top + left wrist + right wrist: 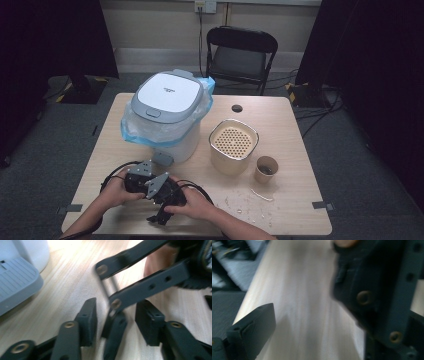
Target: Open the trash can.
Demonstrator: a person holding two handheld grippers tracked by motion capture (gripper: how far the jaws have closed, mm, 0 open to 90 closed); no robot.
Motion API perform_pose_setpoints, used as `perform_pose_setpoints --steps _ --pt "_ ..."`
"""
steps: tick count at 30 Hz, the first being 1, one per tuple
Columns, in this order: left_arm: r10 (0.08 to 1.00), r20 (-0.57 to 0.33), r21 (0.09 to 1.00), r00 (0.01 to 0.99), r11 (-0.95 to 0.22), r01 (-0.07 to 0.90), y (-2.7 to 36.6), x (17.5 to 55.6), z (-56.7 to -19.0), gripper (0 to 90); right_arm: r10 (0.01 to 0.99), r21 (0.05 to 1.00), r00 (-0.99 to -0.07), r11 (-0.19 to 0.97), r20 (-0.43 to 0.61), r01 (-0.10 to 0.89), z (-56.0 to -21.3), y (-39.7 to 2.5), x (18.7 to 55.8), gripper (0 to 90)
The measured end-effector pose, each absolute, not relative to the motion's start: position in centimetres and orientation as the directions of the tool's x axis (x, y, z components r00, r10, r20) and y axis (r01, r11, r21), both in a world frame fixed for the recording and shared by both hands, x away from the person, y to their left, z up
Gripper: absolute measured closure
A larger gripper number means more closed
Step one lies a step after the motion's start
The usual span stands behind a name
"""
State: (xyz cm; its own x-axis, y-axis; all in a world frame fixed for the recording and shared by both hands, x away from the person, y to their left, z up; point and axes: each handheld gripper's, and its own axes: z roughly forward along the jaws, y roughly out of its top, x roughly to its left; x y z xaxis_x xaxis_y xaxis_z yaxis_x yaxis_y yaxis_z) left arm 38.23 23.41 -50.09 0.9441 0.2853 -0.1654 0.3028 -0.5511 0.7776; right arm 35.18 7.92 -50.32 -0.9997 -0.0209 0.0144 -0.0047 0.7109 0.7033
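High view: 2 open hand-held grippers, left hand-held gripper (pixel 131 184) touching right hand-held gripper (pixel 161 216).

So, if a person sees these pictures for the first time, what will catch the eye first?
Probably the big white bin with a grey lid and a blue bag liner, at the table's far left. To its right stand a beige container with a perforated top and a small paper cup. At the near edge, the left gripper and right gripper sit close together.

Dim high view, dark edges — both gripper views bright, motion-blurred
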Motion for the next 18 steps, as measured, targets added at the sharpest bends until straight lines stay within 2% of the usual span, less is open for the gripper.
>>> perform_pose_setpoints --steps 1,2,3,5,9,13,18 --pt "0.294 -0.161 0.779 0.942 -0.548 0.304 23.4 38.3 -50.1 49.1 -0.021 0.703 -1.0 0.711 0.014 -0.005 -50.3 7.9 35.2 0.0" --pt "0.305 -0.157 0.775 0.939 -0.552 0.309 23.4 38.3 -50.1 44.7 -0.002 0.701 -1.0 0.713 0.019 0.012 -50.3 7.6 35.1 0.0" --pt "0.321 -0.157 0.774 0.934 -0.548 0.318 23.4 38.4 -50.1 34.8 0.006 0.704 -1.0 0.71 0.015 0.015 -50.3 6.4 34.7 0.0" --pt "0.348 -0.198 0.762 0.916 -0.533 0.368 23.6 38.4 -49.9 32.3 0.003 0.706 -1.0 0.709 0.011 0.01 -50.3 5.9 34.7 0.0" --pt "0.35 -0.182 0.743 0.919 -0.564 0.362 24.0 38.4 -49.6 22.7 0.081 0.706 -0.997 0.706 0.004 0.06 -50.3 3.1 34.5 0.0" --pt "0.364 -0.207 0.753 0.908 -0.533 0.386 24.3 38.0 -49.0 20.0 0.088 0.704 -0.996 0.707 0.009 0.069 -50.3 1.0 34.8 0.0" --pt "0.379 -0.194 0.759 0.905 -0.527 0.383 24.6 37.8 -47.7 19.6 0.094 0.708 -0.996 0.703 -0.001 0.066 -50.3 0.2 35.0 0.0"
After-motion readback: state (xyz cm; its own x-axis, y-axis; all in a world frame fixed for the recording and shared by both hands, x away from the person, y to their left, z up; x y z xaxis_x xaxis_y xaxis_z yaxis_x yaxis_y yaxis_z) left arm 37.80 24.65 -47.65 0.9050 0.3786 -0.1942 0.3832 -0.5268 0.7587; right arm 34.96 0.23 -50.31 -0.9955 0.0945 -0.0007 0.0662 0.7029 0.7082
